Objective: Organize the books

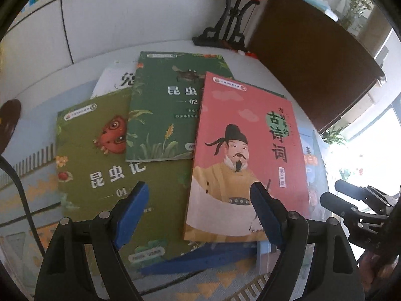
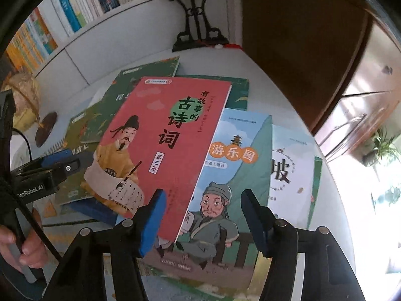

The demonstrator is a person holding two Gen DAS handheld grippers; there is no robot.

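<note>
Several thin books lie overlapping on a round table. A pink poetry book (image 1: 250, 150) (image 2: 165, 148) lies on top. Left of it are an olive insect book (image 1: 100, 175) and a dark green insect book (image 1: 165, 107). Right of it are a light blue book with an old man (image 2: 225, 200) and a white book (image 2: 290, 165). My left gripper (image 1: 200, 215) is open and empty, held above the near edges of the olive and pink books. My right gripper (image 2: 203, 220) is open and empty over the pink book's near corner and the blue book.
A black ornamental stand (image 1: 225, 27) with a round red piece stands at the table's back. A dark wooden cabinet (image 2: 313, 50) is at the right. A bookshelf (image 2: 62, 12) lines the back left wall. A globe (image 2: 22, 95) sits left. The patterned table edge (image 1: 225, 281) is near.
</note>
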